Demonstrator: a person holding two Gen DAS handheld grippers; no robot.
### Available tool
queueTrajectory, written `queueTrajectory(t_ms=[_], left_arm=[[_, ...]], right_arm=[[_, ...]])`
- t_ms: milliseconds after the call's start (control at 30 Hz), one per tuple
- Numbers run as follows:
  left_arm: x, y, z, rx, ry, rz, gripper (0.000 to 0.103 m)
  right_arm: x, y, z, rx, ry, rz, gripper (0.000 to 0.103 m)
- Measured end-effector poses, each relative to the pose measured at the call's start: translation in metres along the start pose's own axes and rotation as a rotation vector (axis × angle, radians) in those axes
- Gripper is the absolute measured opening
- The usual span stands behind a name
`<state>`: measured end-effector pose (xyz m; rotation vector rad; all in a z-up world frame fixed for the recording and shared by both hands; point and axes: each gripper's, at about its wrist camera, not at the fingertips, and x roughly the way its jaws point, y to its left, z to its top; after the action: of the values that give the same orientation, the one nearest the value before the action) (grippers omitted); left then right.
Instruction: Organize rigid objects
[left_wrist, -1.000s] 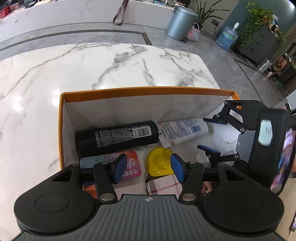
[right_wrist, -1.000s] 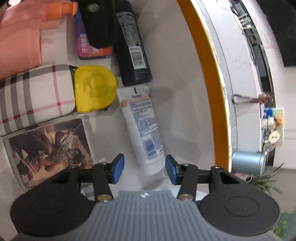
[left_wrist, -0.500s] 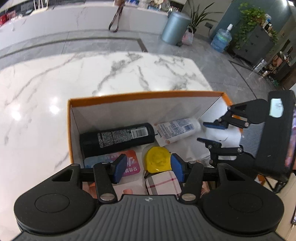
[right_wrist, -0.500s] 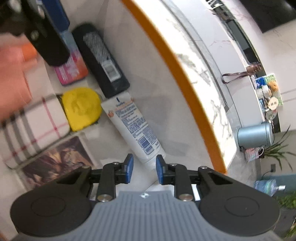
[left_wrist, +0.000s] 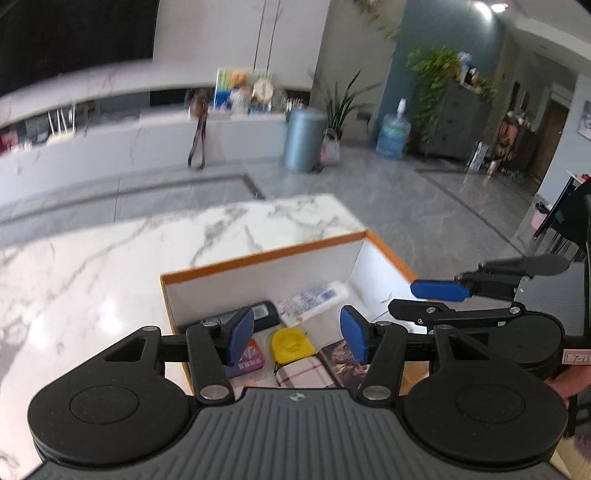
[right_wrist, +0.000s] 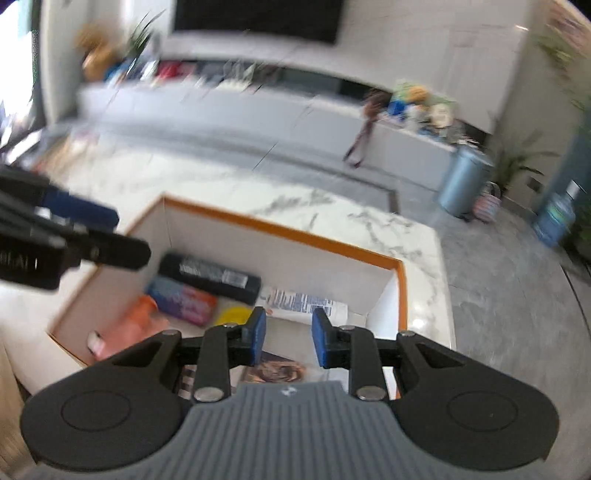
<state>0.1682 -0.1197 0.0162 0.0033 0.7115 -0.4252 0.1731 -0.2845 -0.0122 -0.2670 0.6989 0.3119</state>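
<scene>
An orange-rimmed white box (left_wrist: 266, 258) stands on the marble table (left_wrist: 110, 251). Inside lie a black spray can (right_wrist: 210, 275), a white tube (left_wrist: 314, 301), a yellow tape measure (left_wrist: 290, 341), a pink-purple packet (right_wrist: 183, 301), a plaid case (left_wrist: 304, 374), a picture card (left_wrist: 341, 358) and an orange bottle (right_wrist: 142, 319). My left gripper (left_wrist: 297, 338) is open and empty, raised above the box's near side. My right gripper (right_wrist: 286, 341) is open and empty above the box; it also shows in the left wrist view (left_wrist: 424, 299).
The table's far edge drops to a grey tiled floor (left_wrist: 424, 206). A grey bin (left_wrist: 304, 138), a water jug (left_wrist: 393, 134) and plants (left_wrist: 436, 85) stand beyond. A long white counter (left_wrist: 147, 136) runs along the back.
Both grippers have lifted up and back from the box and tilted toward the room. The right gripper's jaws have opened wider than half a second ago. The box contents have not moved.
</scene>
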Motion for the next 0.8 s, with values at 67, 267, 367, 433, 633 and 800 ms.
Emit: queueTrajectory(t_ms=[67,267,367,433,633,800], left_arm=[[-0.015,-0.009,-0.003,0.016,-0.046,0.021,0.064],[-0.044,-0.033,-0.019,0.059,-0.173,0.096,0.064],[-0.047,-0.042,-0.029,0.084,-0.217,0.123,0.071],[-0.044,-0.046,-0.035,0.081,-0.211,0.155,0.072],[-0.028,-0.050,-0.055,0.073,-0.186,0.238,0.081],[-0.023,-0.052,-0.067,0.082,-0.136,0.269,0.084]], right_arm=[[-0.020,0.002,-0.005,0.090,-0.044,-0.005,0.027],[-0.069,0.005,-0.030,0.260,-0.165,-0.002,0.036],[-0.081,0.008,-0.046,0.299,-0.184,-0.020,0.037],[-0.086,0.007,-0.059,0.341,-0.198,-0.012,0.038],[-0.091,0.002,-0.088,0.446,-0.225,-0.057,0.051],[-0.085,0.005,-0.096,0.466,-0.234,-0.048,0.062]])
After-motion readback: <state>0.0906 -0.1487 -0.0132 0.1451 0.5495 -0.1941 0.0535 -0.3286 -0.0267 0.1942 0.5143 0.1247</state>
